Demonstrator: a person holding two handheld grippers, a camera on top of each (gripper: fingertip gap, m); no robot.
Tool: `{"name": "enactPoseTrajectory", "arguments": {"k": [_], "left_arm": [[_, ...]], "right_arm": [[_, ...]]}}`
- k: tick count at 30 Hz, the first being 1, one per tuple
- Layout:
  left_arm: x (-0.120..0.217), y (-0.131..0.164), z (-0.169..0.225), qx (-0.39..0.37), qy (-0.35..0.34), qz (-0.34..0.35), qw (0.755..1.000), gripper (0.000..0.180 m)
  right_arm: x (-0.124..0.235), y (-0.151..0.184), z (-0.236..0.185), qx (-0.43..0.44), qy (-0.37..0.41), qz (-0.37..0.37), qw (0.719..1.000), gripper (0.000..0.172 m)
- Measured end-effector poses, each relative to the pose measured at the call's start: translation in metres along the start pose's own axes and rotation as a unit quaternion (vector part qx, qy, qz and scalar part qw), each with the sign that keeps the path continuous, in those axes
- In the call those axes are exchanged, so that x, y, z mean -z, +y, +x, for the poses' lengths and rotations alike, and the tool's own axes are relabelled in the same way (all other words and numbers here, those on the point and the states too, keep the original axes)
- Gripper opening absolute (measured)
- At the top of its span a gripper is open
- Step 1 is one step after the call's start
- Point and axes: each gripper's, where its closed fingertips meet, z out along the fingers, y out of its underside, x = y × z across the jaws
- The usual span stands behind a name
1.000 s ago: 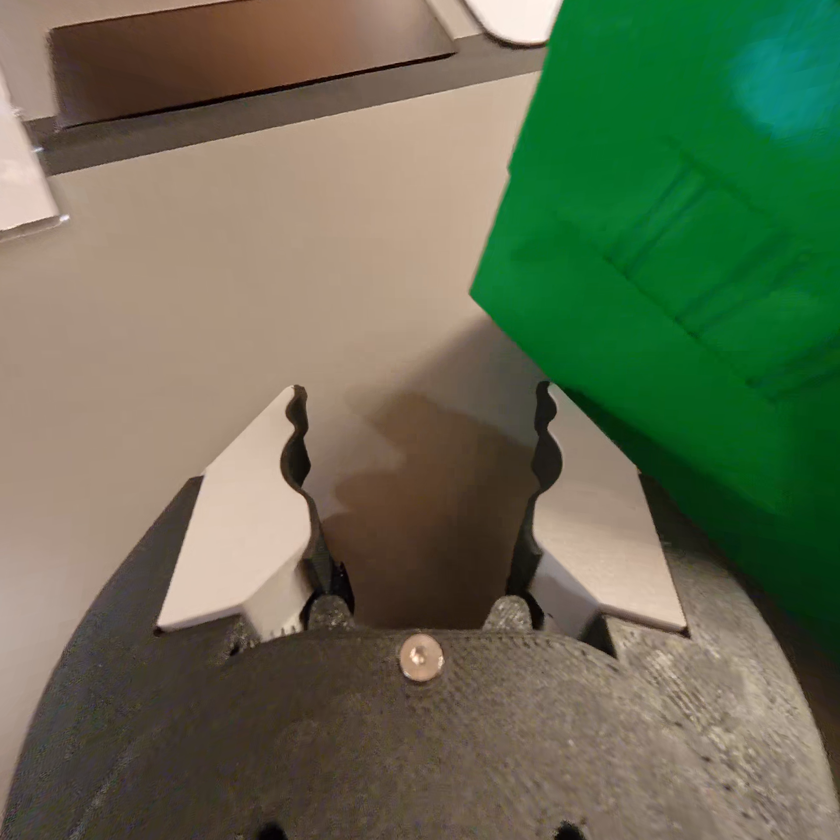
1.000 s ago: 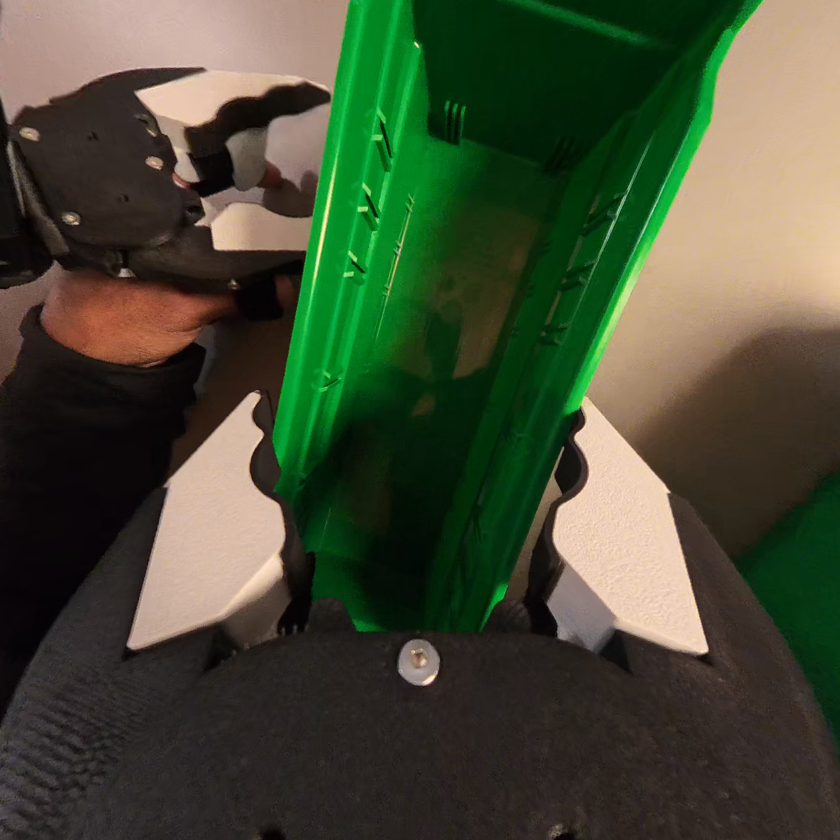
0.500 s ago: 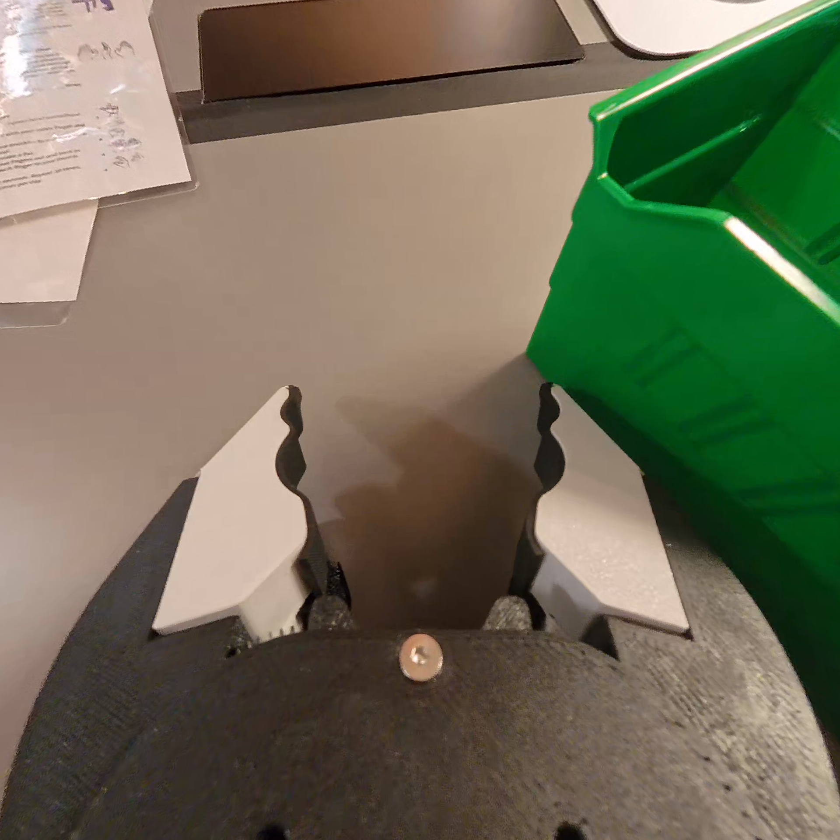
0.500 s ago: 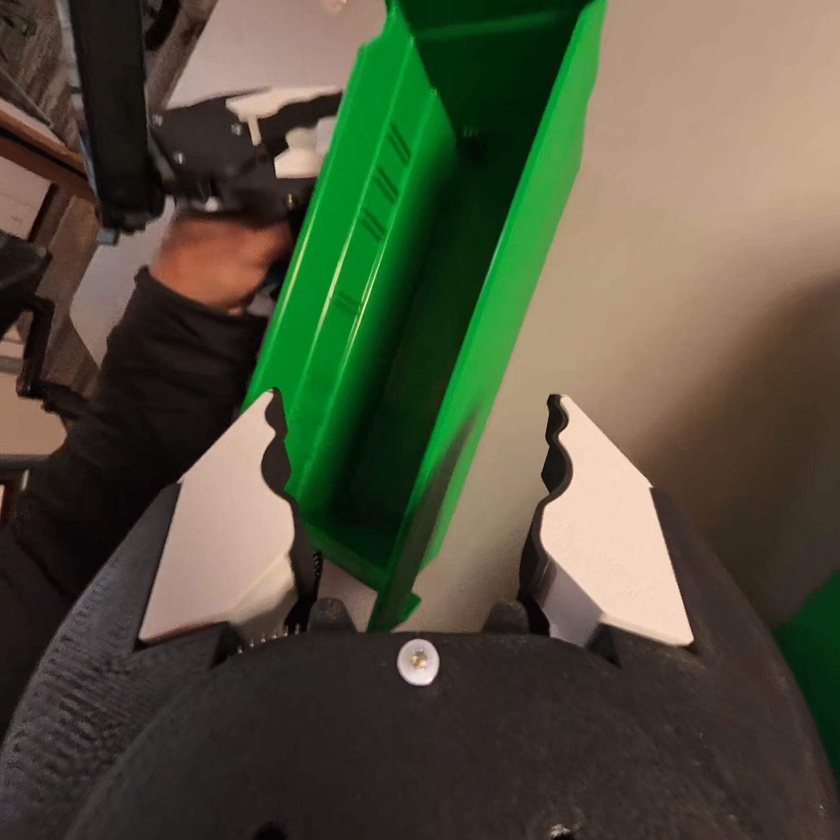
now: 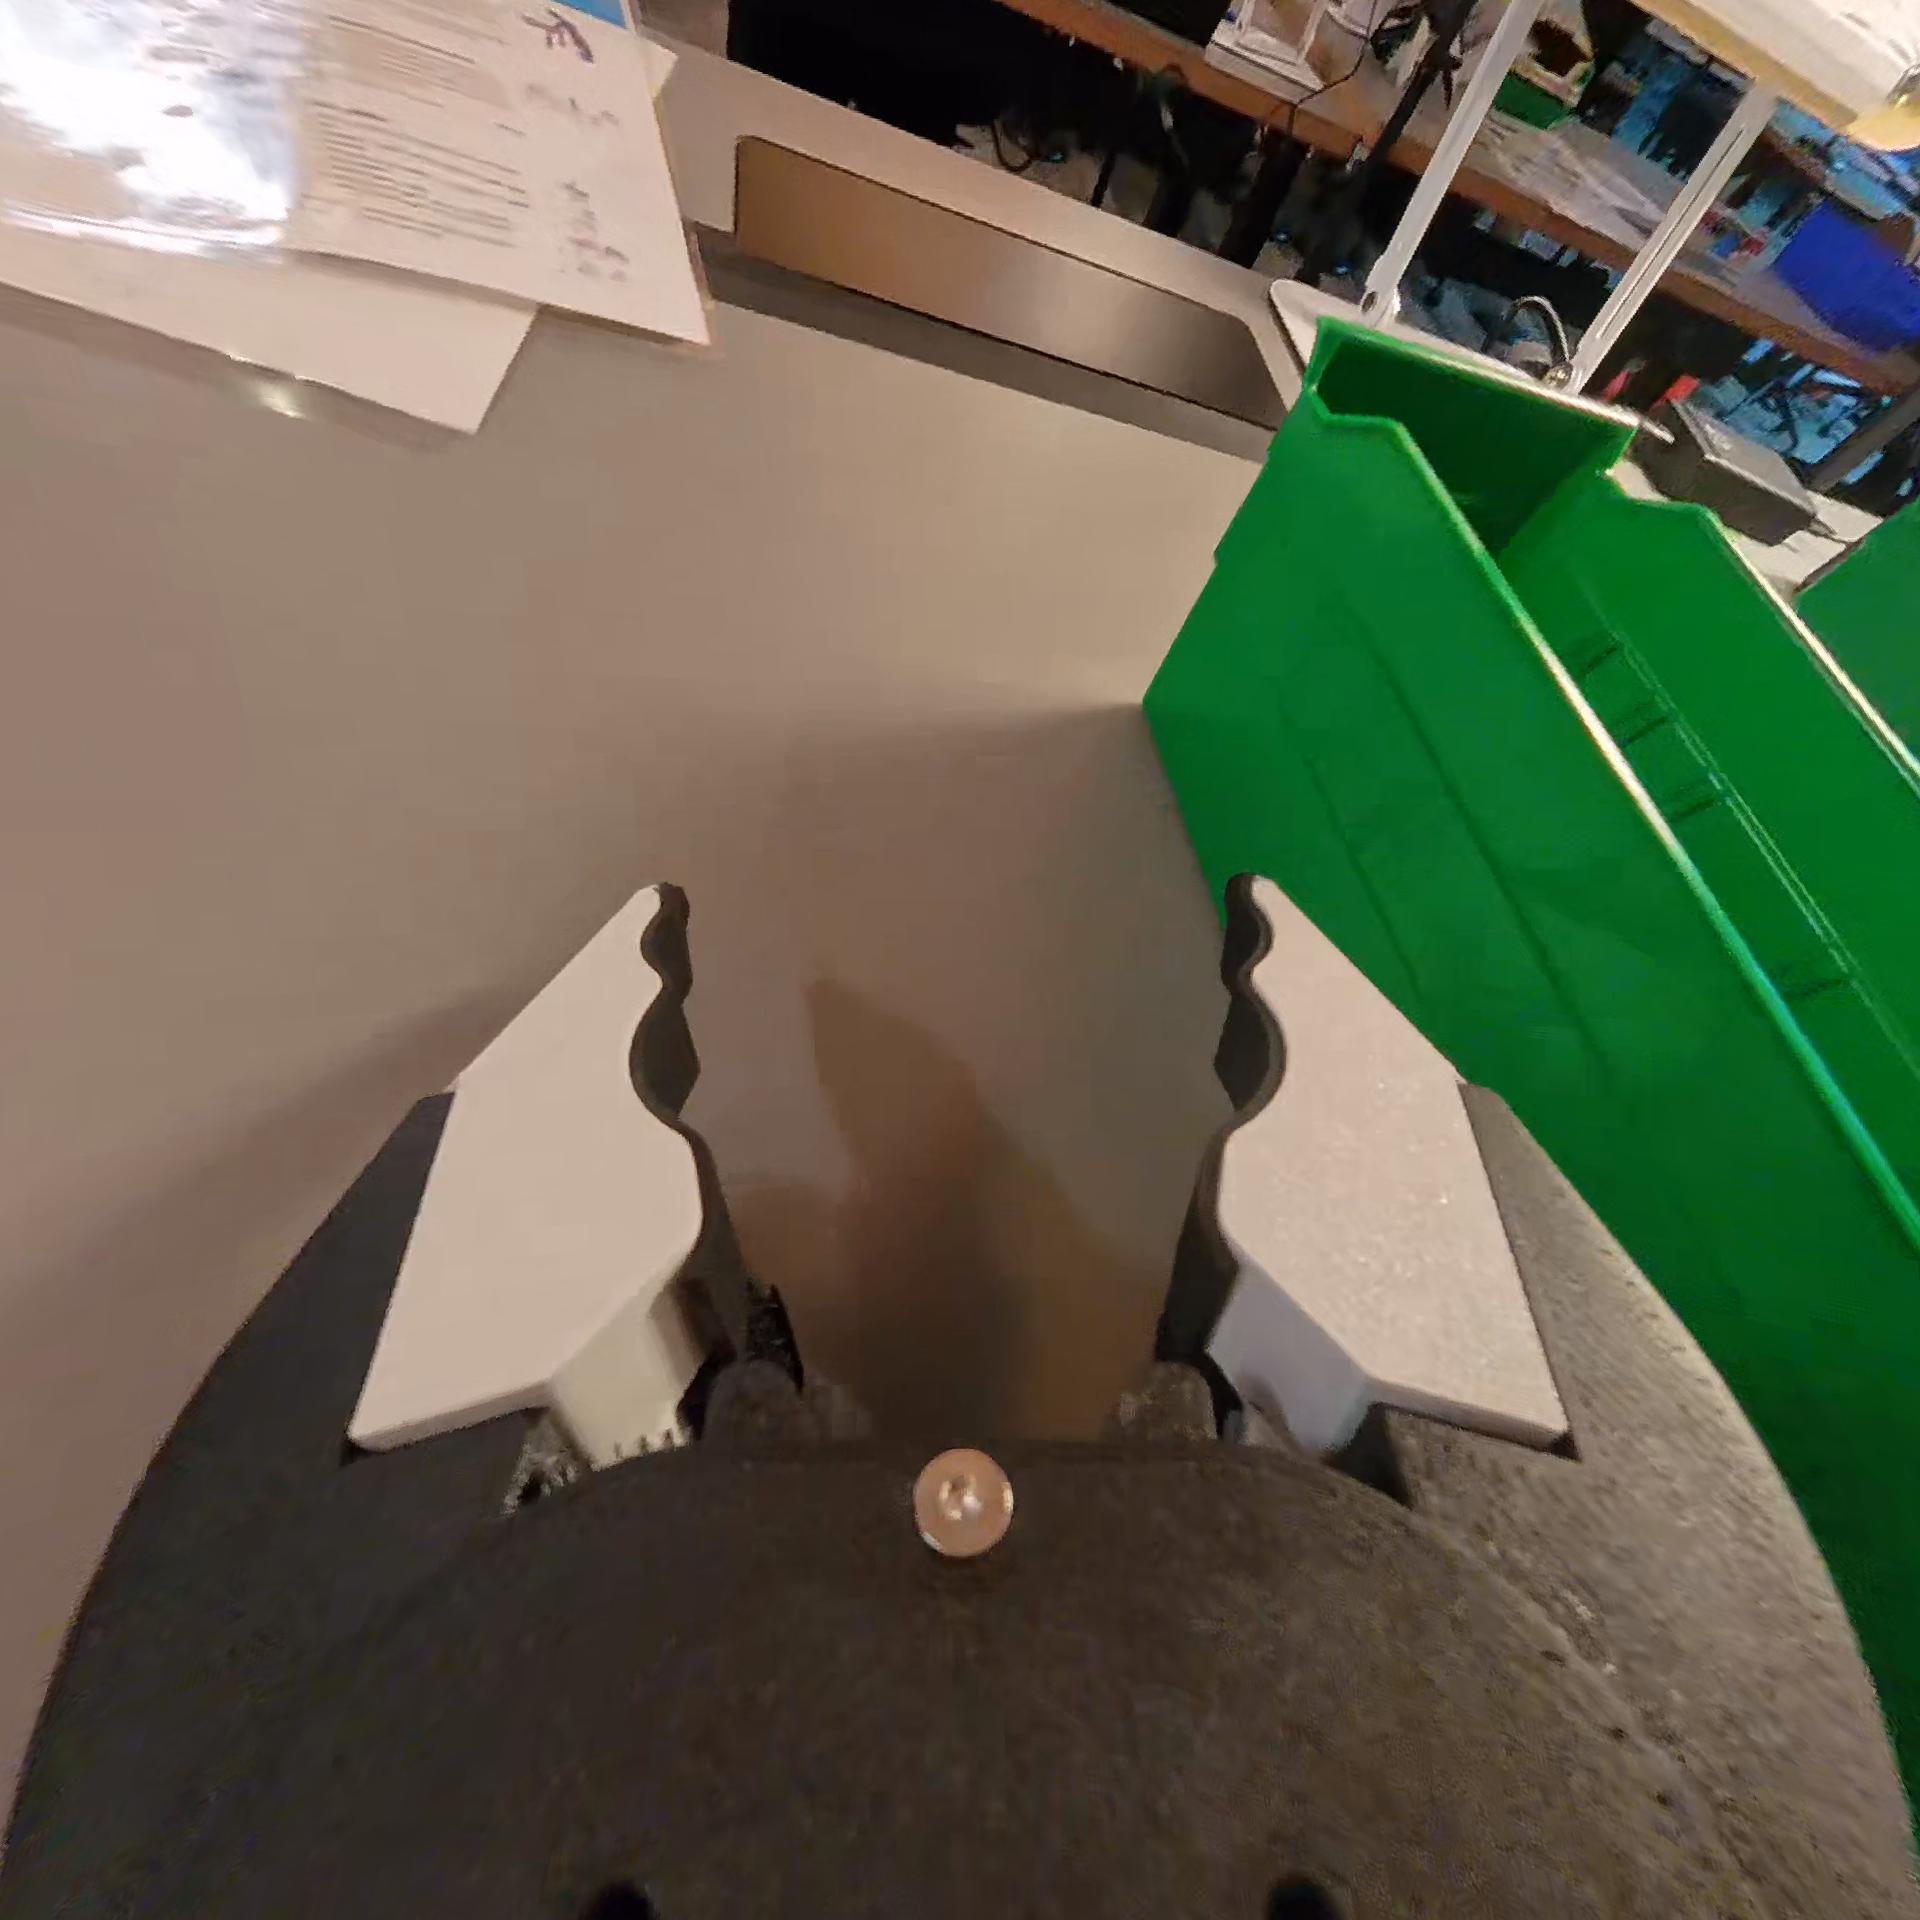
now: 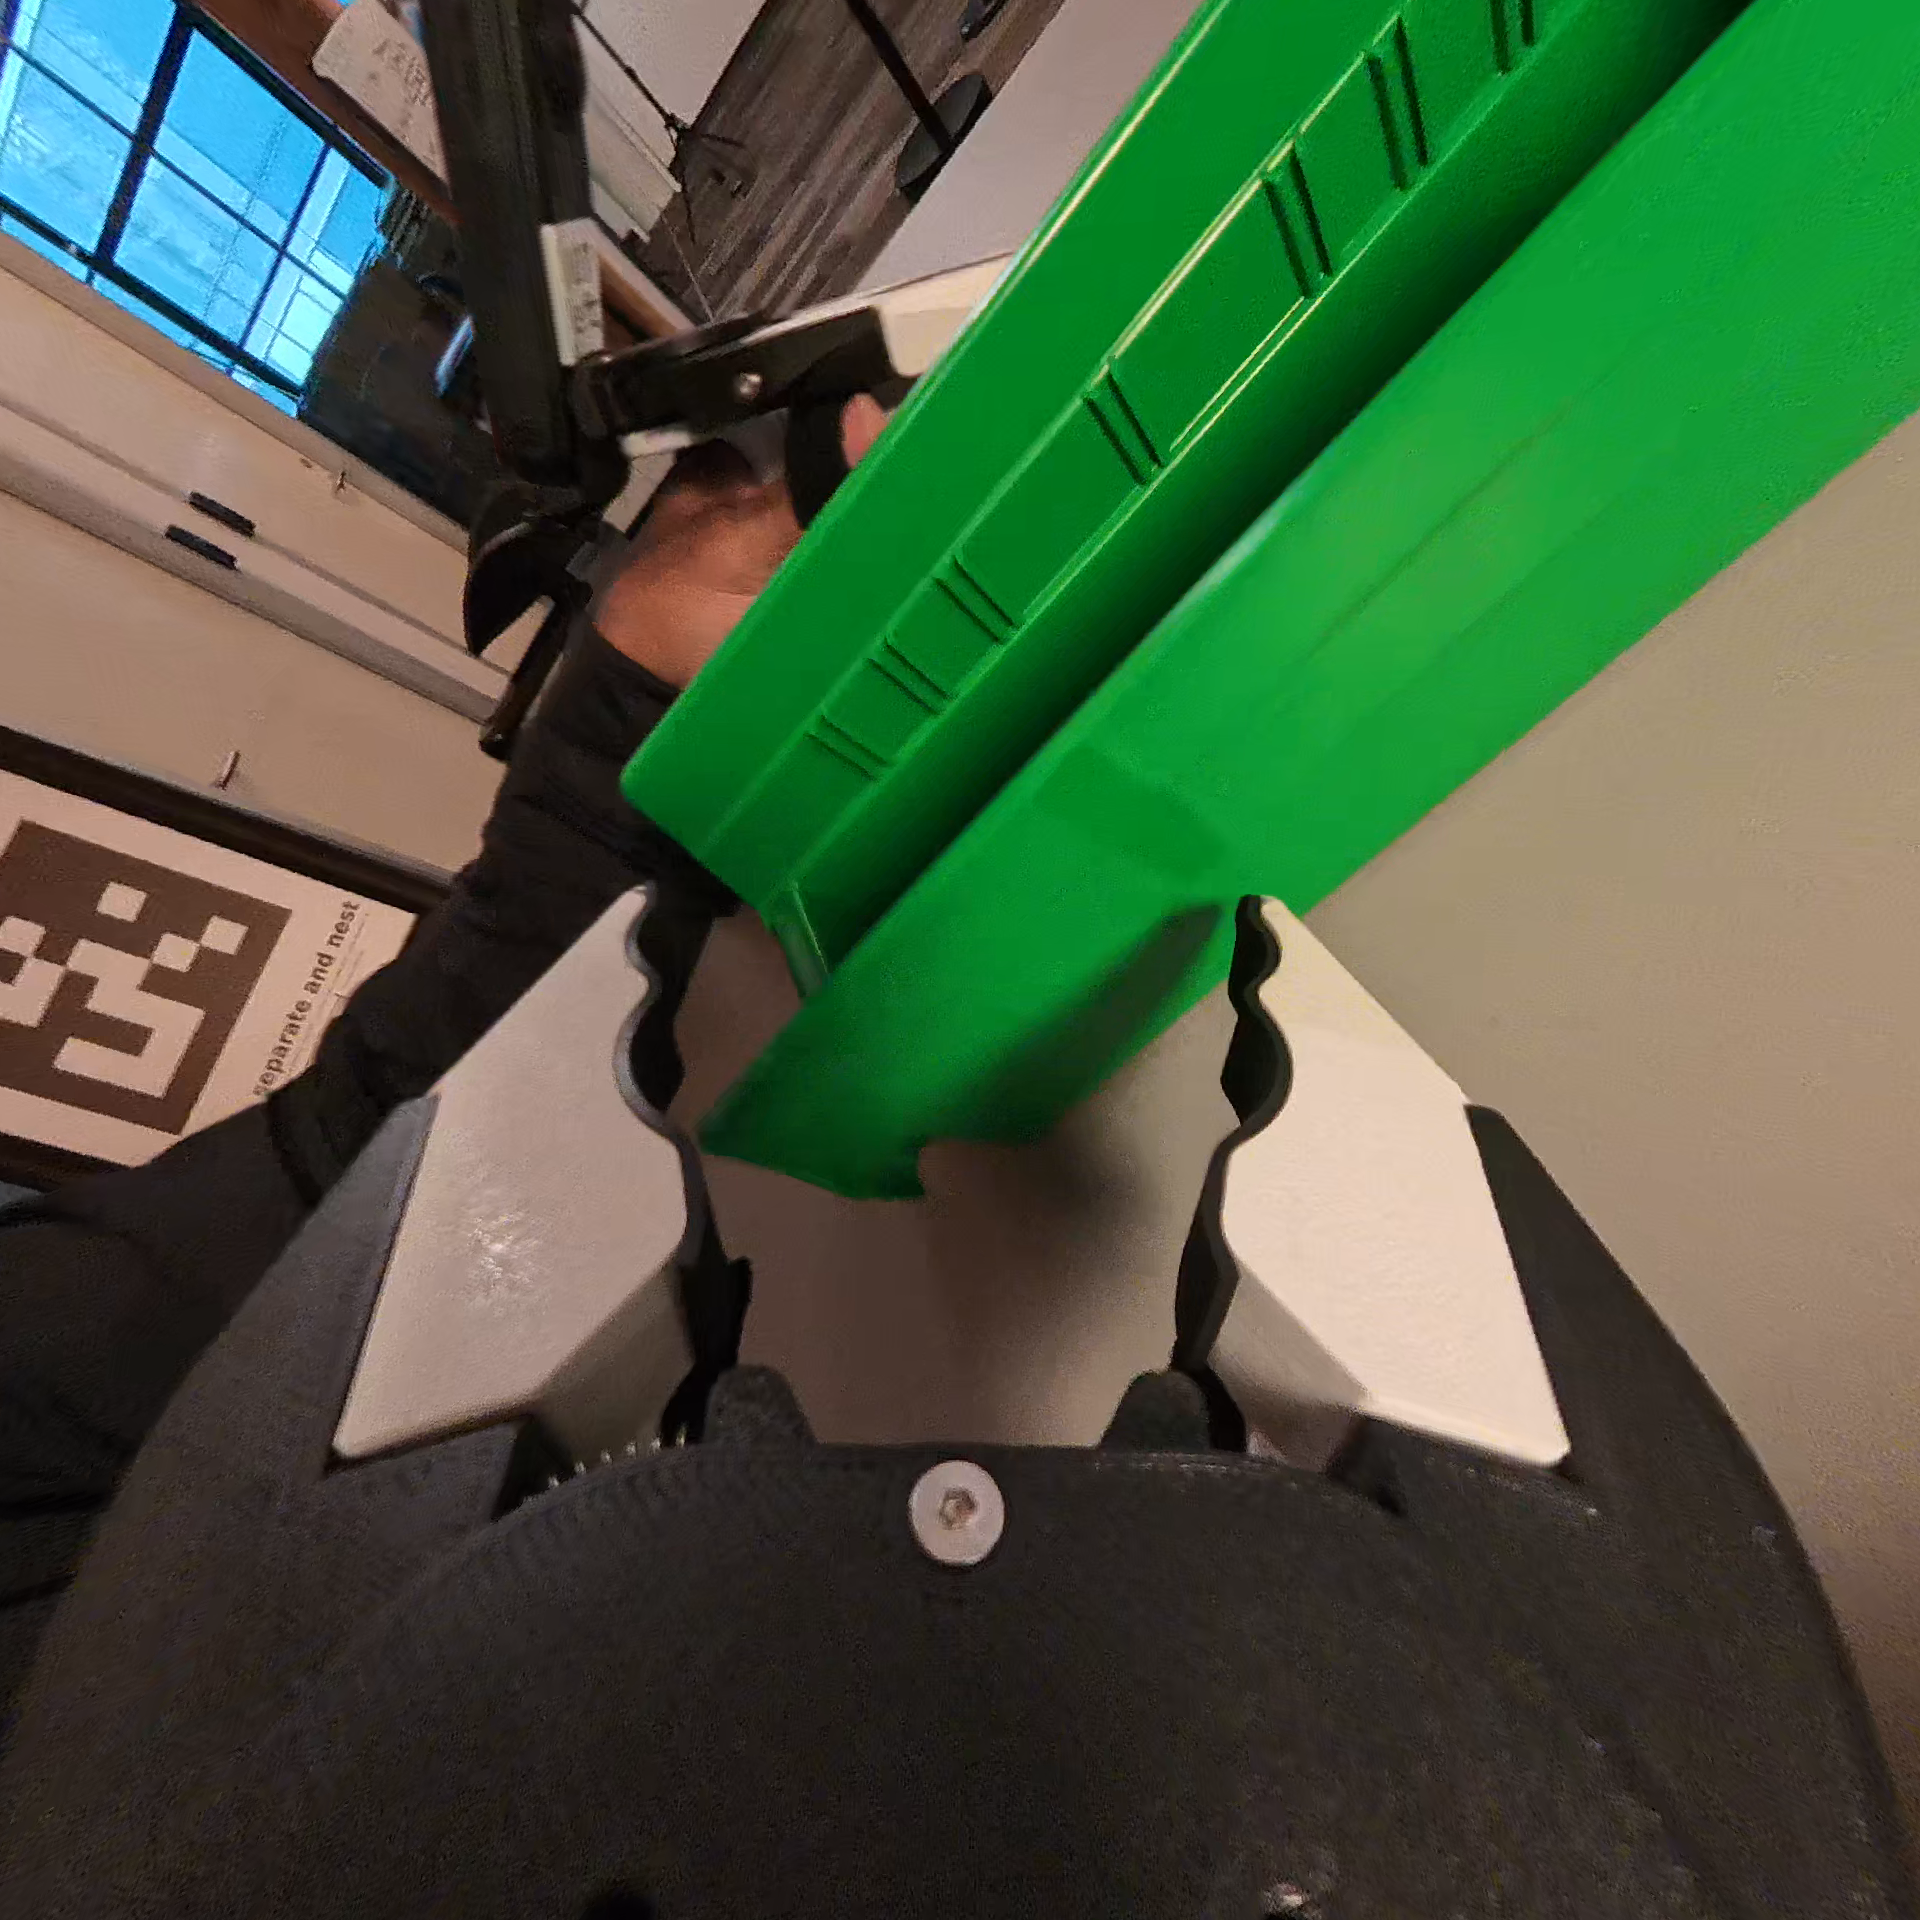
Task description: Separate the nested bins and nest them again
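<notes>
A long green bin (image 5: 1455, 831) stands on the grey table (image 5: 727, 675), to the right of my left gripper (image 5: 956, 904). That gripper is open and empty, with only table between its fingers. A second green bin (image 5: 1875, 623) shows at the far right edge. In the right wrist view the view is rolled and the bin's (image 6: 1195, 540) side and underside show. Its blurred near end lies between the wide fingers of my right gripper (image 6: 951, 914). Its right fingertip (image 6: 1252, 935) is at the bin's edge, and a gap shows by the left pad (image 6: 649, 997). The left gripper (image 6: 748, 374) is behind the bin, in a hand.
Laminated papers (image 5: 343, 156) lie at the table's far left. A dark recessed panel (image 5: 987, 270) runs along the back edge. A sheet with a square marker (image 6: 125, 987) and cabinets (image 6: 208, 540) are to the left. A black sleeve (image 6: 468, 935) crosses there.
The left gripper drew back from the bin and tilted up, still open. The right fingers narrowed a little; the bin that filled them a second ago shifted, and the gripper rolled relative to it.
</notes>
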Motion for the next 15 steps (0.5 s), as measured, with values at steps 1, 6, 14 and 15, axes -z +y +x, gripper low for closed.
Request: {"name": "enactPoseTrajectory", "arguments": {"k": [1, 6, 14, 15], "left_arm": [[0.008, -0.001, 0.001, -0.008, -0.002, 0.001, 1.0, 0.102], [0.06, -0.046, 0.034, -0.078, -0.02, 0.035, 0.996, 0.103], [0.075, -0.09, 0.233, -0.194, 0.103, 0.016, 0.975, 0.109], [0.067, -0.085, 0.262, -0.199, 0.13, 0.002, 0.971, 0.11]], "right_arm": [[0.001, 0.003, 0.001, 0.008, 0.004, 0.003, 1.0, 0.108], [0.021, 0.035, -0.012, 0.051, 0.002, 0.037, 0.998, 0.104], [0.076, 0.084, -0.038, 0.118, 0.035, 0.148, 0.981, 0.094], [0.084, 0.086, -0.04, 0.115, 0.034, 0.161, 0.98, 0.094]]}}
